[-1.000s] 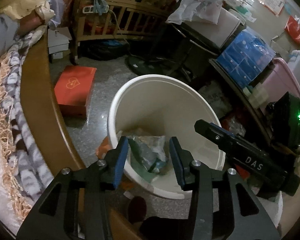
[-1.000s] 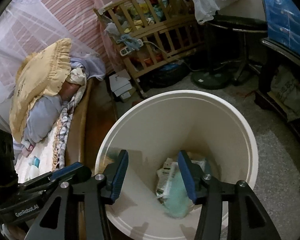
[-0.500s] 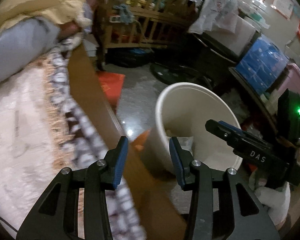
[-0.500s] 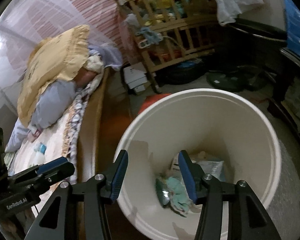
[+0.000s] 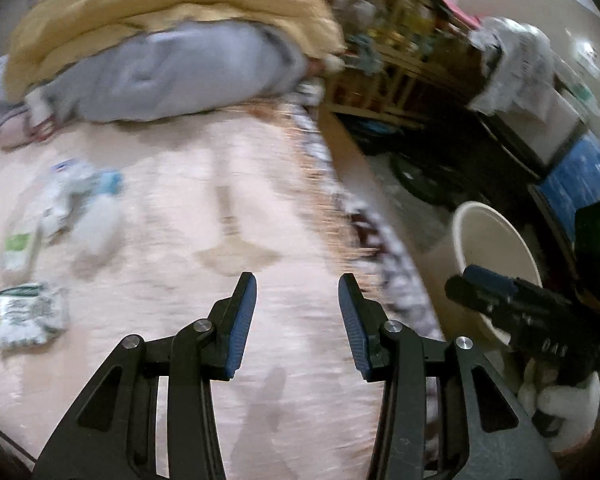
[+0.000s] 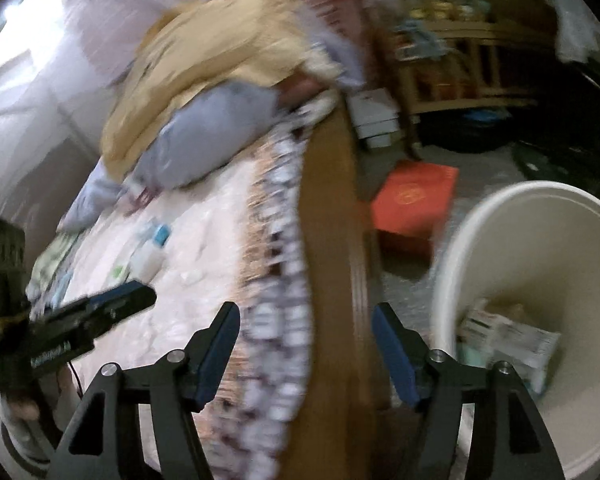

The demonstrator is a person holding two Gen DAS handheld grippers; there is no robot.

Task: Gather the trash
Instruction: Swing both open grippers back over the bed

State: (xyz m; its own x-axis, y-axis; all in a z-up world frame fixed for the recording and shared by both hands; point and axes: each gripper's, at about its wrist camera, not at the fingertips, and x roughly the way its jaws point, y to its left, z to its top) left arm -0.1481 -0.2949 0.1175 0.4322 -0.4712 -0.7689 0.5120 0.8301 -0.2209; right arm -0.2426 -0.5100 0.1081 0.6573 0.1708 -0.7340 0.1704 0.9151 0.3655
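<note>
The left gripper (image 5: 297,300) tilts down over the pink bed (image 5: 172,248), fingers parted and empty. Trash lies at the frame's left: a crumpled packet (image 5: 22,316) and blurred wrappers (image 5: 72,196). The right gripper (image 6: 306,332) slants down above the bed's wooden edge (image 6: 332,240), fingers opening with nothing between. The white bin (image 6: 540,216), lower right, holds discarded packets (image 6: 508,340).

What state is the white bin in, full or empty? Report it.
Neither: the white bin holds a little trash. Crumpled wrappers lie at its bottom, and most of its inner wall shows bare above them.
</note>
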